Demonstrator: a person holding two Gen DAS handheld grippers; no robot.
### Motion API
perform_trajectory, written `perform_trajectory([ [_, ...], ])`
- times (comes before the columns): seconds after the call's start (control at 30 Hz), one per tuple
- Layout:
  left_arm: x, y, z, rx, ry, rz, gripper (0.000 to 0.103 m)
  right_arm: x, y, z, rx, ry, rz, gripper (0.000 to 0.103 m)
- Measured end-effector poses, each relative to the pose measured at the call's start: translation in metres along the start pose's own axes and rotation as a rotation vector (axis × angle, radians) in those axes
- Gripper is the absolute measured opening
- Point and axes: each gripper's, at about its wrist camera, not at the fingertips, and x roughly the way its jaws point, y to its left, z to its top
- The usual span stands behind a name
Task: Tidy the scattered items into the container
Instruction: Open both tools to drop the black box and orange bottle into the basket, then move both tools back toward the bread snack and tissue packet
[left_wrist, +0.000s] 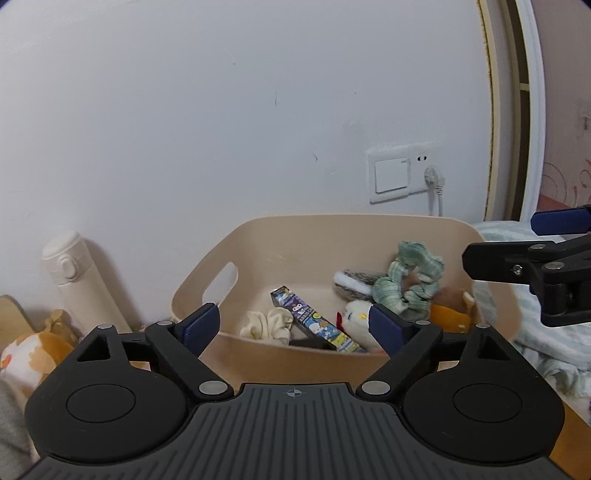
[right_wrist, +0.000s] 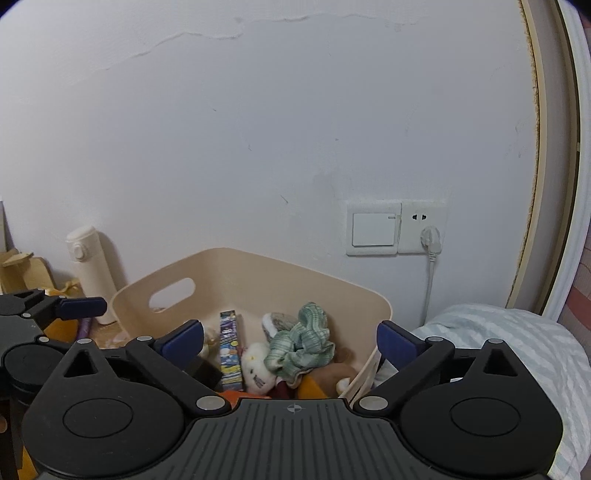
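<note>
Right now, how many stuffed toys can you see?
3 at least: a white one and a brown one inside the beige bin, plus an orange-and-white one outside, left of it. More may be buried.

No legible text found: the printed carton lying in the beige container carries cartoon figures and lettering too small and blurred to be read in either view.
</note>
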Motion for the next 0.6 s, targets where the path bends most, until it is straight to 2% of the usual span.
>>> perform_trajectory([
  [0.2, -0.034, 0.007, -0.009, -0.078, 0.009, 0.013, 0.09, -0.028, 0.007, -0.005, -0.013, -0.018, 0.018, 0.102],
  [0.4, -0.065, 0.008, -0.031, -0.097, 0.013, 0.048, 0.09, -0.06, 0.012, -0.015, -0.003, -0.037, 0.046, 0.102],
  [0.5, -0.078, 0.009, -0.046, -0.149, 0.027, 0.03, 0.09, -0.076, 0.014, -0.022, -0.001, -0.047, 0.056, 0.102],
  [0.6, -0.088, 0.003, -0.062, -0.135, 0.046, 0.024, 0.09, -0.089, 0.016, -0.031, 0.002, -0.047, 0.066, 0.102],
])
